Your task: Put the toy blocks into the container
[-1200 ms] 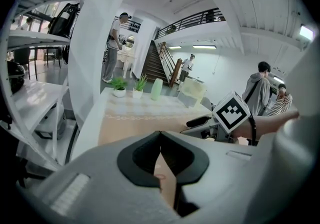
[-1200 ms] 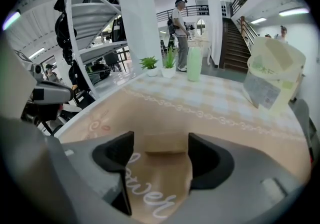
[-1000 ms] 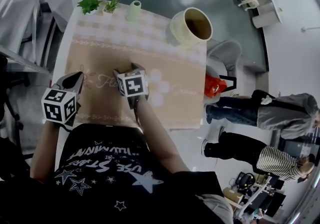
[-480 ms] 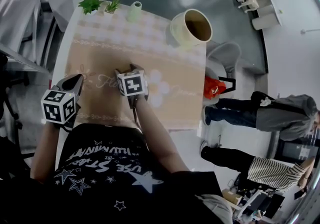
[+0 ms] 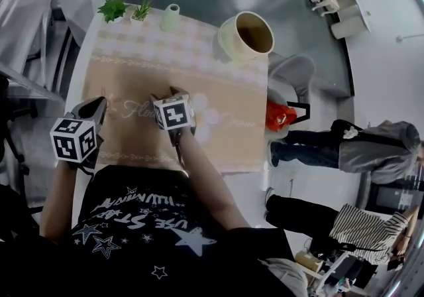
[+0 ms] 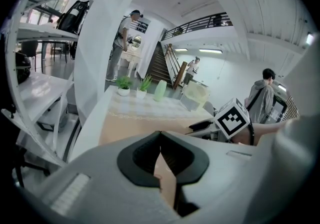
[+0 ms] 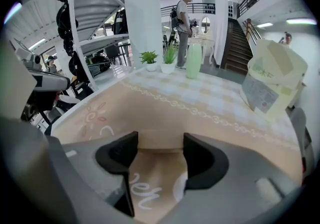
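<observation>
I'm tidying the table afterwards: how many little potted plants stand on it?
2. One potted plant stands at the far left corner of the table, the second just right of it, beside a pale green vase. Nothing seems to hide more.

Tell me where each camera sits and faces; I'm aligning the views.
Head view: on the person's head, steeply down onto the table; arms, left gripper, right gripper show.
Left gripper view: on that gripper, across the table; own jaws show.
Right gripper view: on that gripper, down at the table; own jaws show.
All share the container.
</observation>
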